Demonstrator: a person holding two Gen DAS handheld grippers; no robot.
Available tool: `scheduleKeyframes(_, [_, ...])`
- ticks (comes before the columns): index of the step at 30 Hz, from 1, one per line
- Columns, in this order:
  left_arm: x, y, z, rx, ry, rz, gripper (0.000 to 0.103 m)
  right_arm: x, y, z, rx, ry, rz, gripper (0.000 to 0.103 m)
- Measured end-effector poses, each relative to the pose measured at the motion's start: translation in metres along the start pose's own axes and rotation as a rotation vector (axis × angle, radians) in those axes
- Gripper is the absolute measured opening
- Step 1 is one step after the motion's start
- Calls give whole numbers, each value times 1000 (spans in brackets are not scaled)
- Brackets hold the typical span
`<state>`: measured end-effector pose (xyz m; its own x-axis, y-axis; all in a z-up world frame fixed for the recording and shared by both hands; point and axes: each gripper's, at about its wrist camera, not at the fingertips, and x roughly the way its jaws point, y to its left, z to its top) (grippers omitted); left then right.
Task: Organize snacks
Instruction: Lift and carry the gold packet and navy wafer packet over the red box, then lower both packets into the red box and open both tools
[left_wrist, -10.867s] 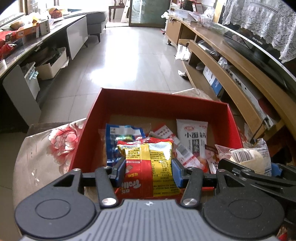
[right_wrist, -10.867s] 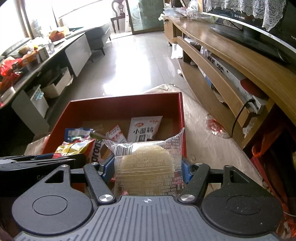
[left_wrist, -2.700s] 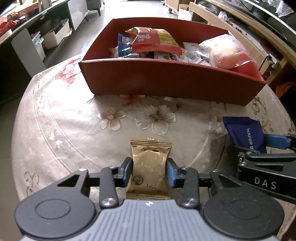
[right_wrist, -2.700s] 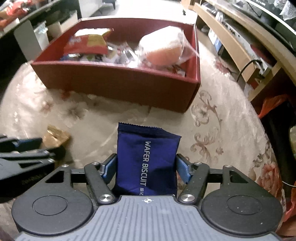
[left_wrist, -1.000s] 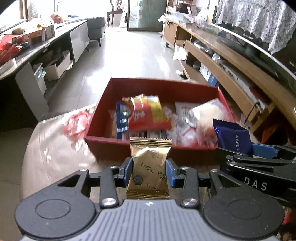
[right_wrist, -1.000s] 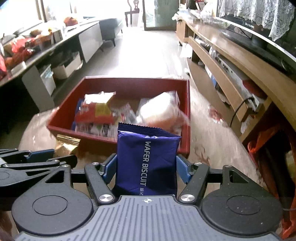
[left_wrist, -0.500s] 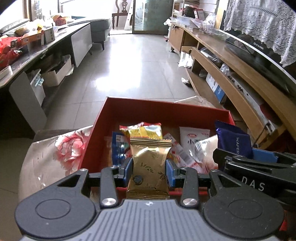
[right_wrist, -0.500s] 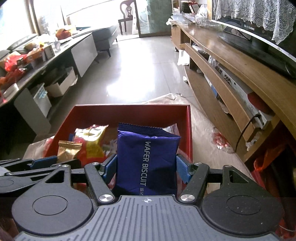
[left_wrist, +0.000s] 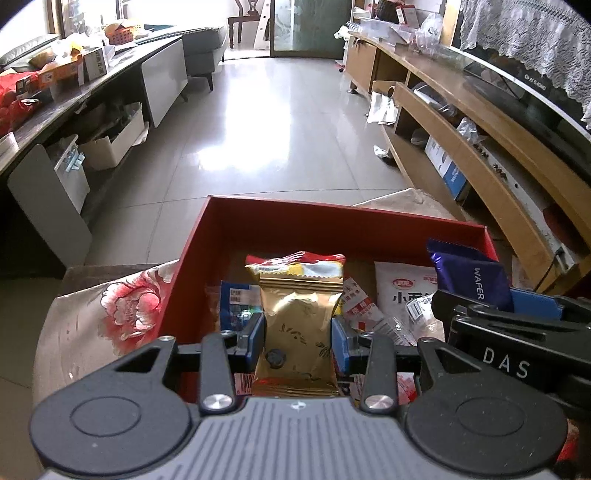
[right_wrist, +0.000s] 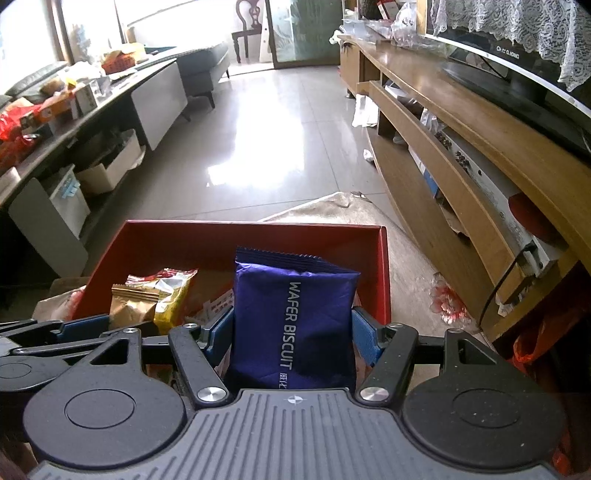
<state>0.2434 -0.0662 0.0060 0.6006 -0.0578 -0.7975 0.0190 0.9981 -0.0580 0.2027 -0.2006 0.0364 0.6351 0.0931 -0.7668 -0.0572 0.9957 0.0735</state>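
Observation:
My left gripper (left_wrist: 298, 338) is shut on a gold snack packet (left_wrist: 298, 321), held upright over the near part of the red box (left_wrist: 332, 225). My right gripper (right_wrist: 291, 332) is shut on a purple wafer biscuit pack (right_wrist: 291, 317), over the right side of the red box (right_wrist: 236, 240). The same purple pack (left_wrist: 471, 280) shows at the right of the left wrist view, and the gold packet (right_wrist: 129, 306) at the left of the right wrist view. Inside the box lie a red-and-yellow bag (left_wrist: 295, 264), a white packet (left_wrist: 402, 291) and a blue packet (left_wrist: 236, 301).
The box stands on a table with a floral cloth (left_wrist: 122, 306). Beyond it stretches a tiled floor (left_wrist: 273, 140). A long wooden TV cabinet (right_wrist: 480, 155) runs along the right. At the left stands a dark counter (left_wrist: 74, 92) with boxes on it.
Both grippers have moved forward with their packets, from before the box's near wall to over its inside. The box now fills less of each view below the fingers.

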Motion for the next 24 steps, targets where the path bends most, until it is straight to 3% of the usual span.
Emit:
scheduleKeyframes(11, [20,2,-1,-4,51,13,40,15,12,1,-59,15,-46,73])
scheduleKeyframes(24, [21,0,-3,6,52,22,41,22,7,1,-39,31,-30,75])
